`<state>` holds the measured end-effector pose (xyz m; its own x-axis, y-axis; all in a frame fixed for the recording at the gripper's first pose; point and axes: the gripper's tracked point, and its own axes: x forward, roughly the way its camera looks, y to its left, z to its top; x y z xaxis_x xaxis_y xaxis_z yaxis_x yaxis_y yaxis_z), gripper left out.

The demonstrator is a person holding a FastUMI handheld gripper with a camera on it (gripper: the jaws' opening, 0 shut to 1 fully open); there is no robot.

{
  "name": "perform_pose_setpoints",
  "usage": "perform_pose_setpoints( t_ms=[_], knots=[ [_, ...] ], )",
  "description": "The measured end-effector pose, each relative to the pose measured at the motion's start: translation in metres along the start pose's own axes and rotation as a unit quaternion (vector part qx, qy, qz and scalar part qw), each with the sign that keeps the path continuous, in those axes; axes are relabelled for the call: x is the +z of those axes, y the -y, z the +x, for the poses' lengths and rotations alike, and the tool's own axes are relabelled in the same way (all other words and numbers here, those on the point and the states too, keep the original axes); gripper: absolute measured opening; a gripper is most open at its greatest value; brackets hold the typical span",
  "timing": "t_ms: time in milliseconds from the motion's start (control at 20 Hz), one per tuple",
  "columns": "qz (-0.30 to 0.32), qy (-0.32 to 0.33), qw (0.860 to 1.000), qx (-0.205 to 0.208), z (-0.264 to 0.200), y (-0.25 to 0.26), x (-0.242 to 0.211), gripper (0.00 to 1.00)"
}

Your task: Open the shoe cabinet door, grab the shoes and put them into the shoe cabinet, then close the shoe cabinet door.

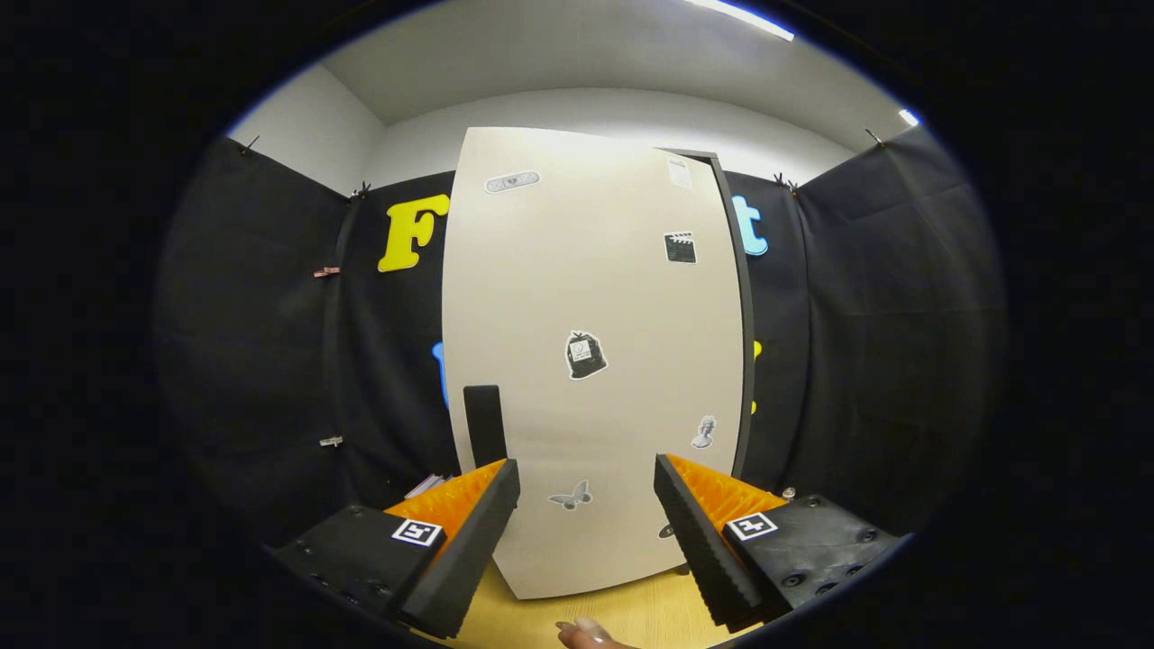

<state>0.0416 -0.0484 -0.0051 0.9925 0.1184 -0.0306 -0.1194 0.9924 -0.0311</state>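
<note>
Shoe cabinet door [595, 361], pale and dotted with small stickers, is seen upright just ahead of the gripper [586, 527] and appears shut against the dark cabinet edge [741, 324] along its right side. A black handle [484, 424] is mounted near the door's lower left edge, just above the left fingertip. The fingers are held spread apart with nothing between them. Below the door, a wooden floor [649, 613] and a person's fingertips [586, 634] are visible.

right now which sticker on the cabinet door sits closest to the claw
The grey butterfly sticker, low on the beige shoe cabinet door, just beyond the open claw. The bag sticker, clapperboard sticker and others sit higher.
</note>
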Motion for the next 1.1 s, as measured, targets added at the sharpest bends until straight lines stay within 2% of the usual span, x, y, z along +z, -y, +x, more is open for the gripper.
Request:
perform_pose_setpoints(
  t_ms=[450, 1100],
  knots=[
    [-0.021, -0.003, 1.000, -0.006, -0.0044, -0.0001, -0.0030, 0.98],
    [-0.020, -0.008, 1.000, -0.016, -0.0046, 0.0000, -0.0073, 0.98]
  ],
)
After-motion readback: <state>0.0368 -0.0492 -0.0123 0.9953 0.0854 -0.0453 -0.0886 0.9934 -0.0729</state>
